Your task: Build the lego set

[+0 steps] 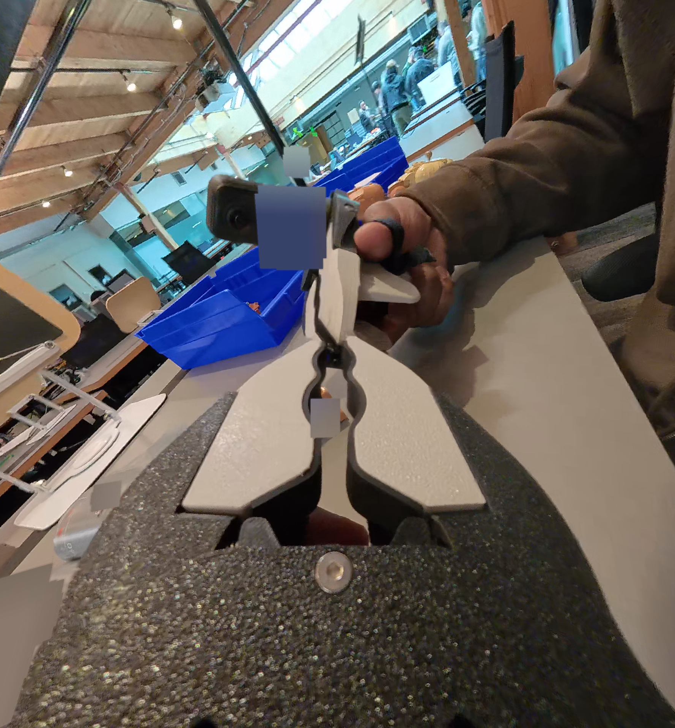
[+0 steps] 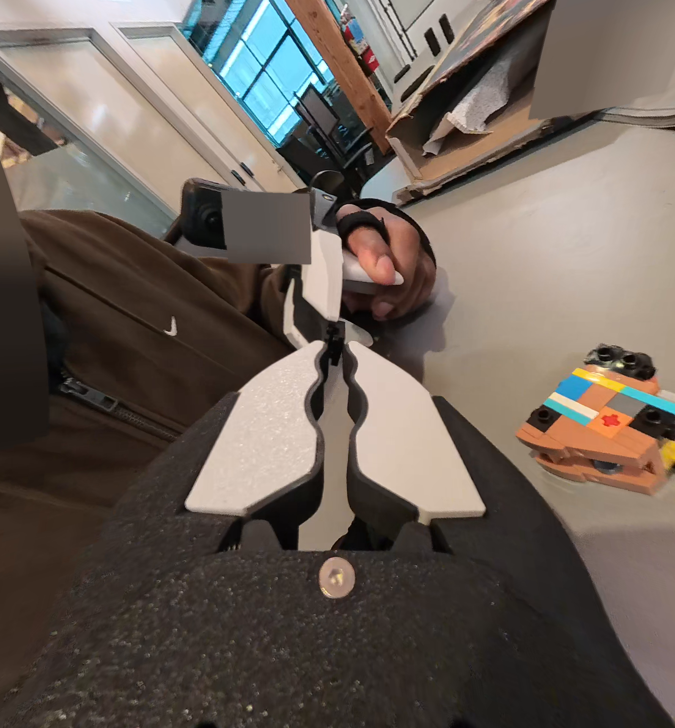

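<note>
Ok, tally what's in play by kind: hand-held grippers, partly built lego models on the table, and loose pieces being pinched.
Hand-held grippers: 2 (left hand-held gripper, right hand-held gripper)
Brown, multicoloured partly built lego model on the grey table: 1
Small black lego piece pinched where the two gripper tips meet: 1
Total: 4

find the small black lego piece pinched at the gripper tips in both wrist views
Left wrist view: the small black lego piece is at centre, between the tips of the left gripper, with the right gripper meeting it from above.
Right wrist view: at centre too, between the right gripper's tips.
Shared landmark: the grey table lies behind it.
</note>
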`<state>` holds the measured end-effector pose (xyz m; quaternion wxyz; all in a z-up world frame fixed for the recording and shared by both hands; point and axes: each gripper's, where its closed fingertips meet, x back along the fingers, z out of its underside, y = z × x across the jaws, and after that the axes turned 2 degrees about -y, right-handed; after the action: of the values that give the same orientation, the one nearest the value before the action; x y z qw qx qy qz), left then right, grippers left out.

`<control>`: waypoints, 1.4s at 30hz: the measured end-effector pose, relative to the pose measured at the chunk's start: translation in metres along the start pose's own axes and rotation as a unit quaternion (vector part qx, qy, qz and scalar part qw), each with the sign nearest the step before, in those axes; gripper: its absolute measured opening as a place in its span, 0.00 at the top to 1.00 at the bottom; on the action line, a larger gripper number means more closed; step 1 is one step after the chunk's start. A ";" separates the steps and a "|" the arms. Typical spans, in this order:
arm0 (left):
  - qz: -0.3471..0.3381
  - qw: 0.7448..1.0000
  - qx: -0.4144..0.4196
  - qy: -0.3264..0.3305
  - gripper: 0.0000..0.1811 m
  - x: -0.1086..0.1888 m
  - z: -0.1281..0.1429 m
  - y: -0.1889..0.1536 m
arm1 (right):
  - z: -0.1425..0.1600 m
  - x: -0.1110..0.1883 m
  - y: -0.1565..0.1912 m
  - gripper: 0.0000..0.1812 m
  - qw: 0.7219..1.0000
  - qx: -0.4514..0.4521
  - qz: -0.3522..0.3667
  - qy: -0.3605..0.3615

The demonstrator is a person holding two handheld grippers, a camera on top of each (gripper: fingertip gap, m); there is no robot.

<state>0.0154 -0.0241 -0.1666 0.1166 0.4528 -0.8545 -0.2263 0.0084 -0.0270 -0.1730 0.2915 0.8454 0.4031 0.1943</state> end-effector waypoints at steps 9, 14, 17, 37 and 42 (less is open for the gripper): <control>0.025 0.993 0.112 0.031 0.88 -0.001 0.009 0.004 | 0.003 0.006 -0.013 0.98 0.992 0.085 0.073 0.062; 0.082 0.978 0.170 0.094 0.86 -0.004 0.023 -0.008 | 0.004 0.003 -0.010 0.98 0.979 0.137 0.090 0.124; 0.101 0.970 0.191 0.112 0.87 -0.005 0.027 -0.012 | 0.007 0.000 -0.009 0.98 0.967 0.168 0.098 0.167; 0.049 0.968 0.238 0.063 0.95 0.007 0.013 0.000 | -0.005 0.003 -0.008 0.89 0.931 0.253 0.172 0.202; 0.064 0.951 0.303 -0.006 0.95 0.011 -0.011 -0.005 | -0.006 -0.001 0.014 0.93 0.923 0.317 0.166 0.141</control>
<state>0.0173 -0.0392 -0.1599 -0.0168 0.4095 -0.9109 0.0488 0.0121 -0.0329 -0.1595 -0.0876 0.9123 0.3347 0.2189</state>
